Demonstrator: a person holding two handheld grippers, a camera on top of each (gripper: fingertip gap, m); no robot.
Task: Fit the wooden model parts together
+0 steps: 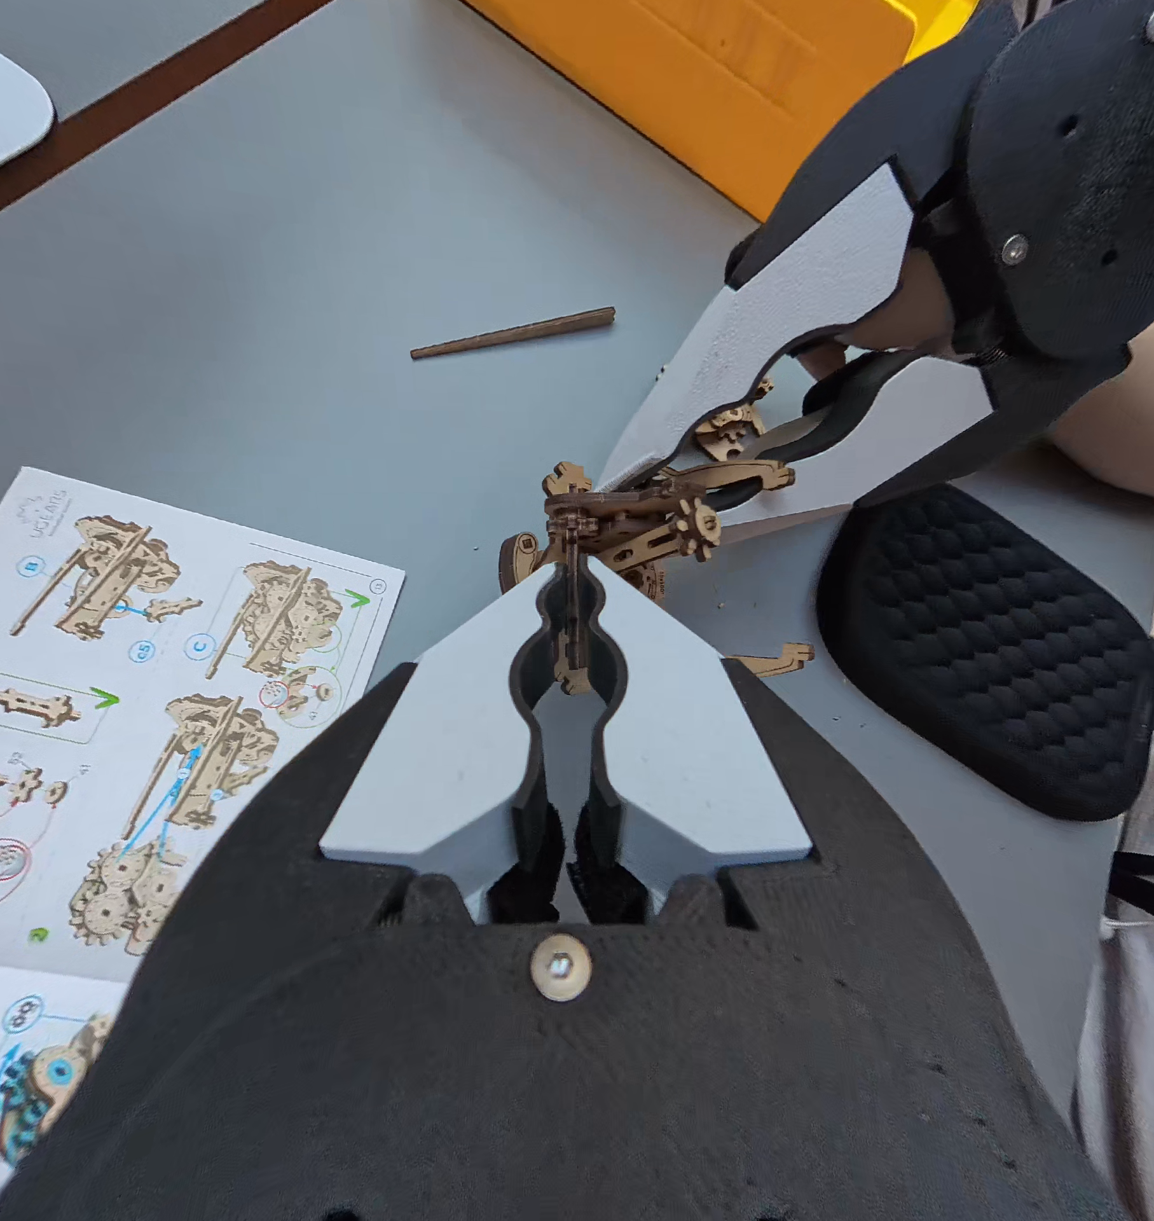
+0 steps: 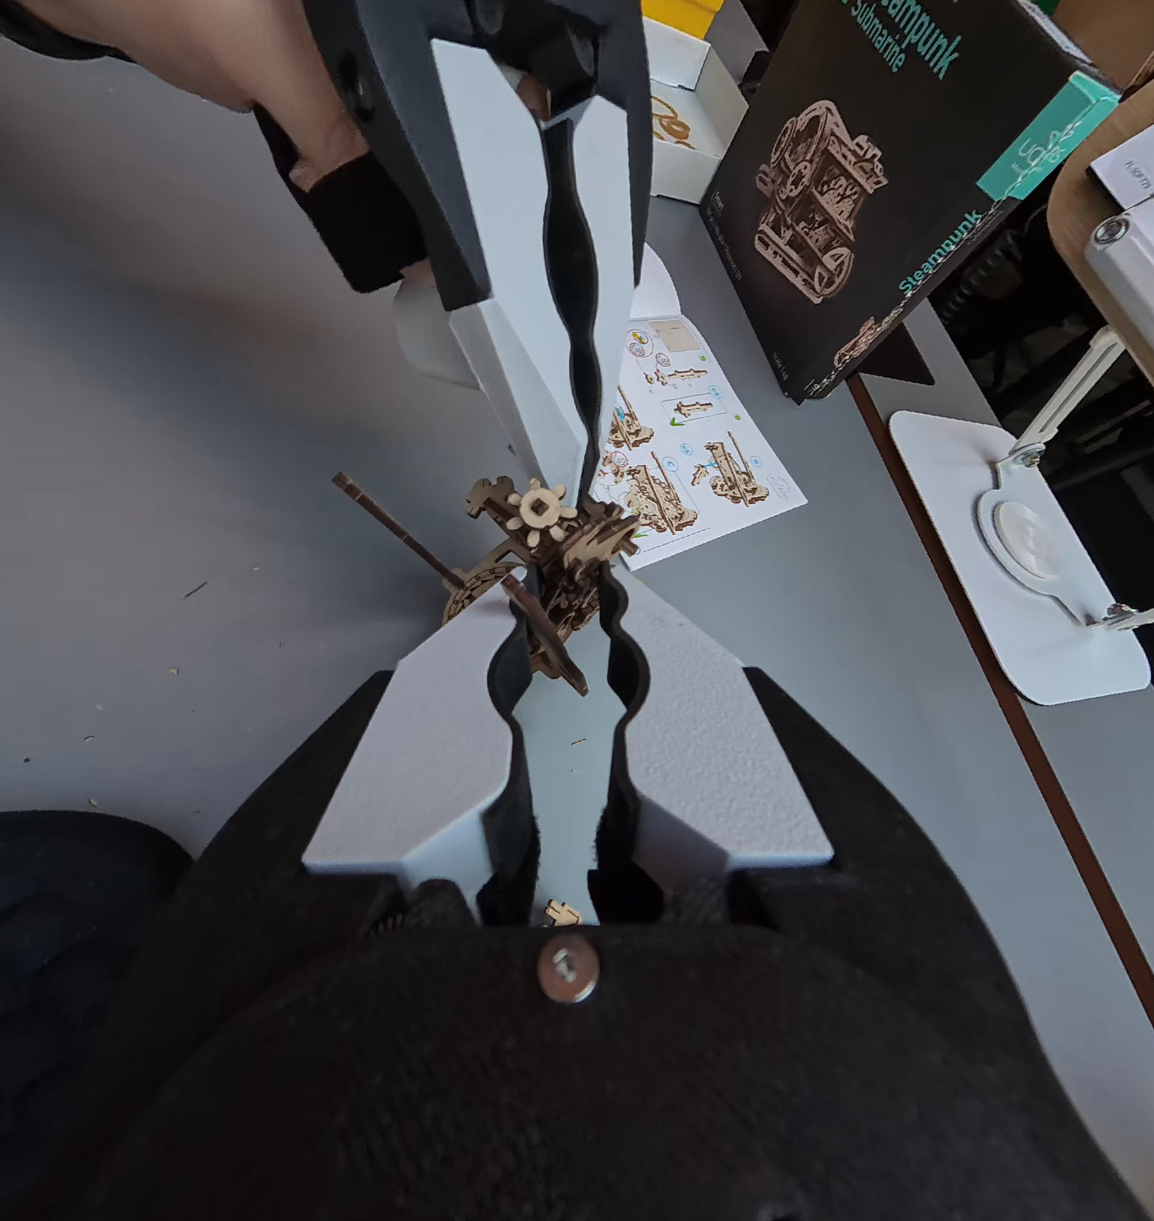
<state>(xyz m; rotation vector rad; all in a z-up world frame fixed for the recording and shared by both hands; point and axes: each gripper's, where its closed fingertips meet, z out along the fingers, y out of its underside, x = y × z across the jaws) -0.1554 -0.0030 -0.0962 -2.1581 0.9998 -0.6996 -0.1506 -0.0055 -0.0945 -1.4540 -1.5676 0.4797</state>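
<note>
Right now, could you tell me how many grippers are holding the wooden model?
2: the left gripper clamps the wooden model from the near side, the right gripper from the right.

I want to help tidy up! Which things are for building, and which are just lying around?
For building: the wooden model, held by both tongs, left and right; the wooden stick; the instruction sheet.

Lying around: the yellow bin, the black pad, the kit box, the white stand.

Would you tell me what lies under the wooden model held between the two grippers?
Under the wooden model only grey table and small wood crumbs show; the left gripper covers the rest.
</note>
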